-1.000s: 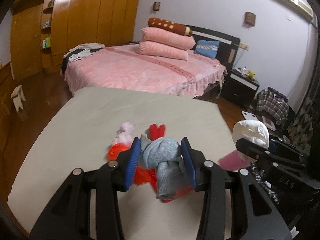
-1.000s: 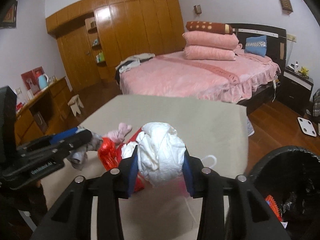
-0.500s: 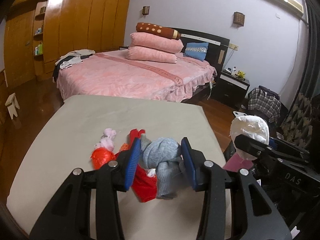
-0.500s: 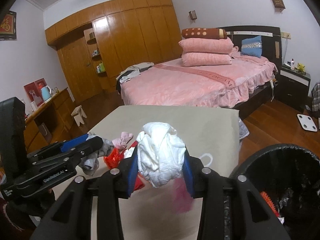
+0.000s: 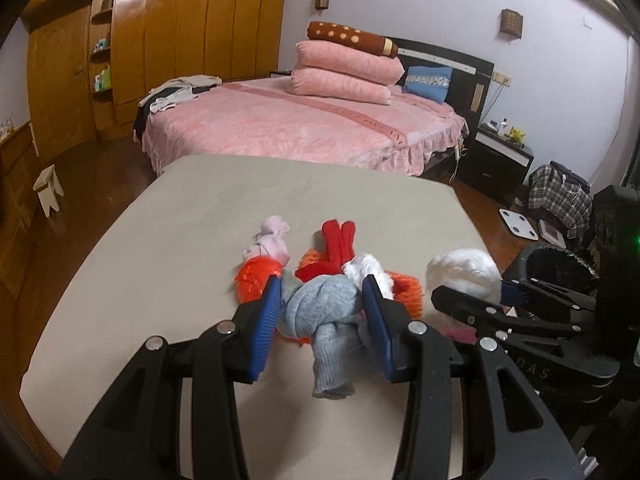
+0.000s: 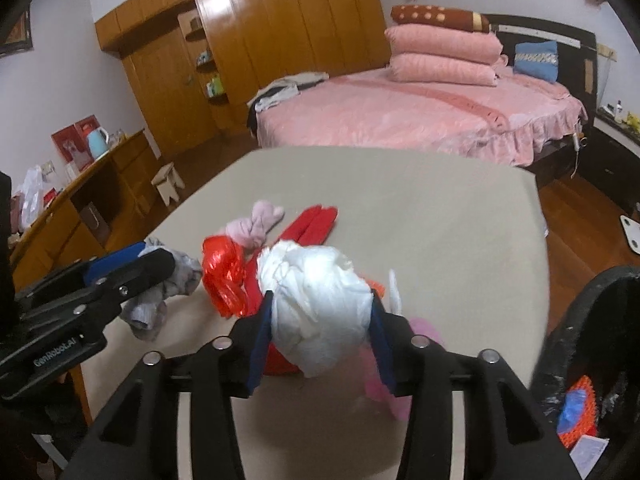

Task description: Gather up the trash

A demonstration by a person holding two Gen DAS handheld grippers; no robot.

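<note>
Collection is partly complete, and you are holding two items while several are waiting on the tabletop (image 5: 168, 240). Your left gripper (image 5: 320, 312) is clamping a knotted grey sock (image 5: 322, 312) between its blue pads, the loose end hanging below the jaws, above the near edge of the tabletop. Your right gripper (image 6: 320, 320) is gripping a crumpled white bag (image 6: 316, 308) between closed jaws, lifted clear of the surface toward the tabletop's right edge. The trash bin (image 6: 600, 320), lined in black, is standing off that right edge, below the level of the top; it is already holding some orange and blue scraps (image 6: 578, 408), which suggests earlier deposits.

Remaining on the tabletop, grouped near its centre and toward the near edge:
- a red plastic bag (image 6: 222, 276), crumpled
- a pink knotted sock (image 6: 256, 222), touching the red bag on its far side
- a red pair of socks (image 5: 338, 244), lying flat beside the pink one
- a white wad (image 5: 366, 268) with orange net (image 5: 408, 288), just behind the left gripper
- a pink scrap (image 6: 384, 376) near the right edge, blurred, so you cannot tell its kind

By this judgement, you are mid-task: both held items are awaiting release into the bin, and at least five pieces are left to gather.
</note>
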